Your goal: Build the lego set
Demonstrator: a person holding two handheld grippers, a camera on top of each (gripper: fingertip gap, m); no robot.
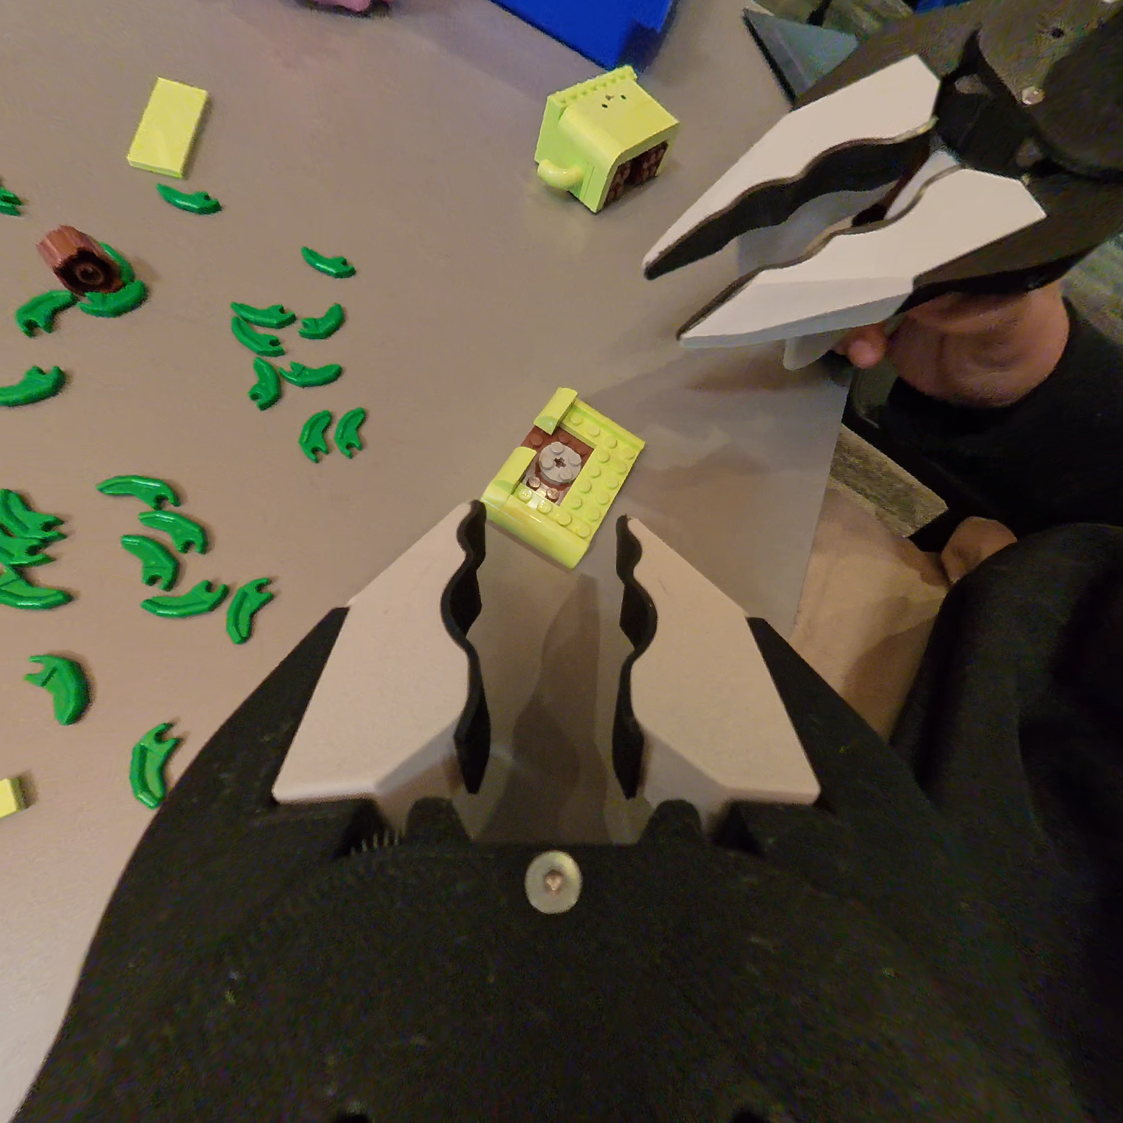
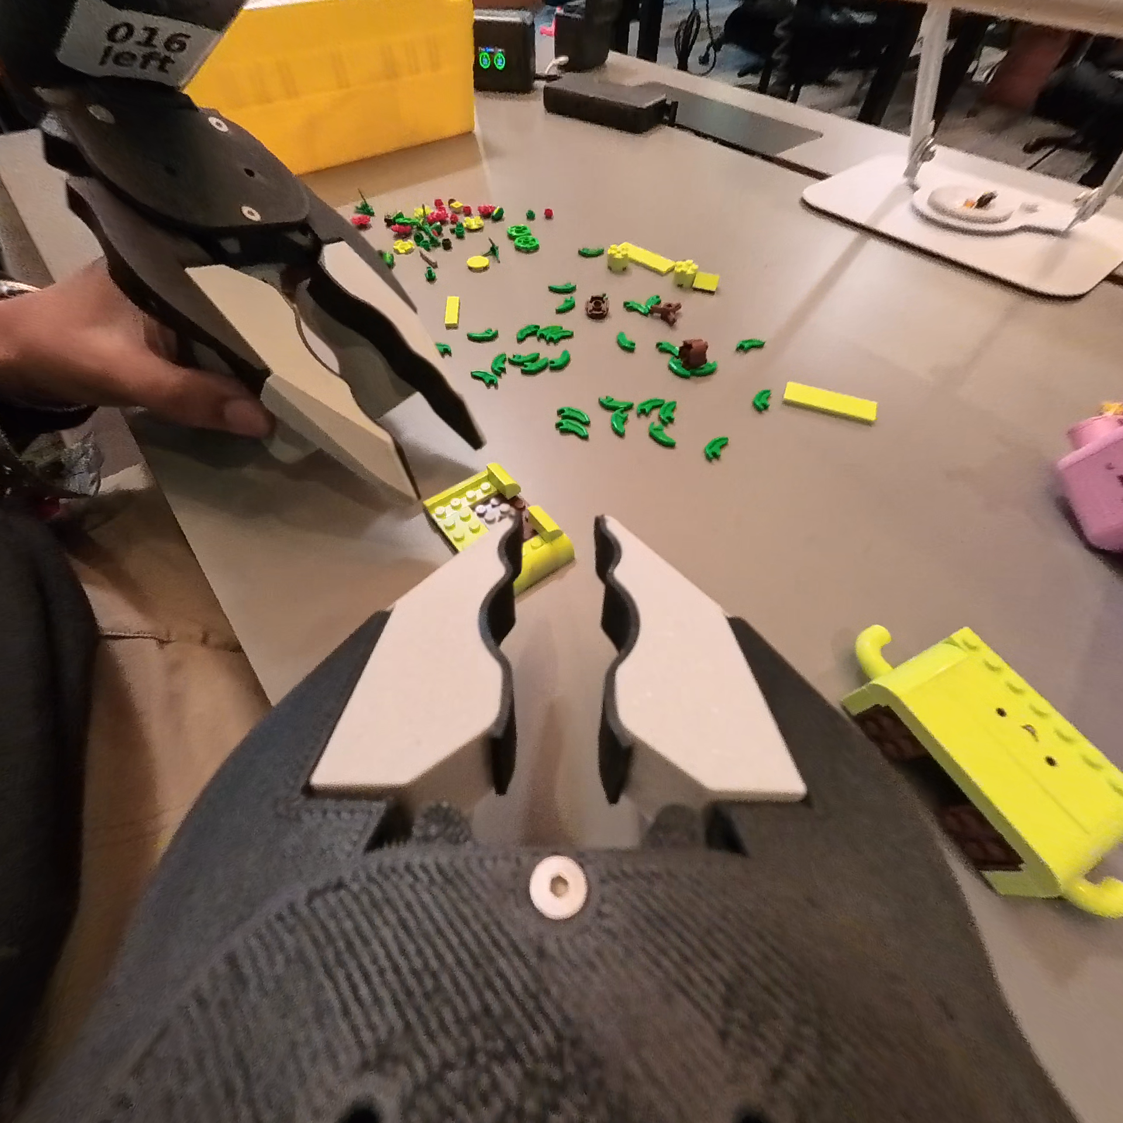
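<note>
While the lime base (image 1: 565,480) lies flat near the table edge (image 1: 820,486), I hold both grippers over it, neither touching it. It carries a brown patch and a grey round stud at its middle, with lime curved pieces on two sides. My left gripper (image 1: 550,528) hovers just short of the base, fingers apart and empty; my right gripper (image 2: 559,528) comes in from the other side, fingers parted more narrowly, also empty.

Risk, as I judge it: the base sits close to the edge, so a sideways nudge from either finger could slide it off onto my lap. Closing on it at a tilt could also pop the curved pieces loose.

Room is better away from the edge. Green leaves (image 1: 164,547) lie scattered well apart on the far side, with a brown stump (image 1: 79,267) and a lime tile (image 1: 169,126) among them. A lime box (image 2: 996,772) lies on its side near my right gripper, clear of the base.
</note>
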